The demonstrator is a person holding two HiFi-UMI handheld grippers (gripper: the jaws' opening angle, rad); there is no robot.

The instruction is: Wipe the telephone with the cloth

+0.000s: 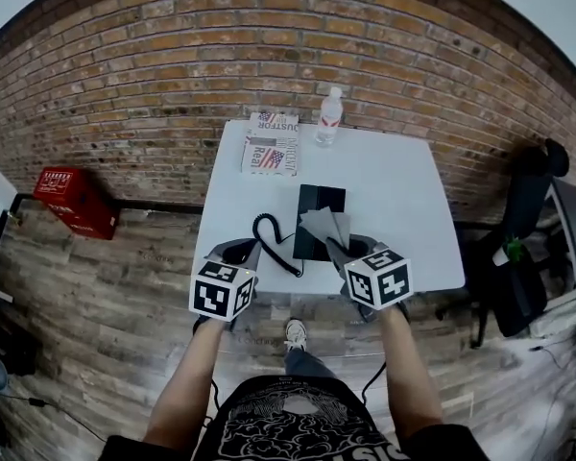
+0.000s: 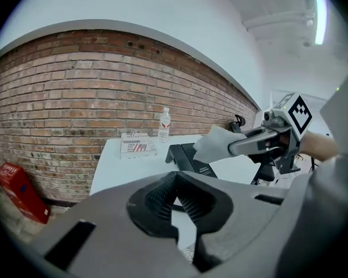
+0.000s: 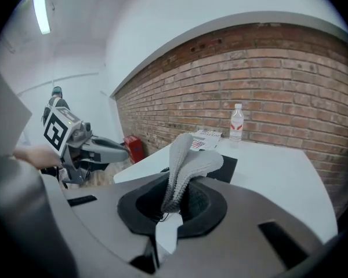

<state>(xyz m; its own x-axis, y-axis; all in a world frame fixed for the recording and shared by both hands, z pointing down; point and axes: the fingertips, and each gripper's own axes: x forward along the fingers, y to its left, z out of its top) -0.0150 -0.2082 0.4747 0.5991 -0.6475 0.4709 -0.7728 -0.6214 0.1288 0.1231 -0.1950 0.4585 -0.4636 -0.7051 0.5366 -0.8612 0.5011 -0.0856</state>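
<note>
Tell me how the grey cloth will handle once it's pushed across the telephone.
Probably floppy: the cloth folds over above the right hand-held gripper. Likely light, since a pinch at one end holds it. Its knobbly weave should drag rather than slip.

head cam overhead, gripper cams low, facing across; all share telephone (image 1: 317, 200)
</note>
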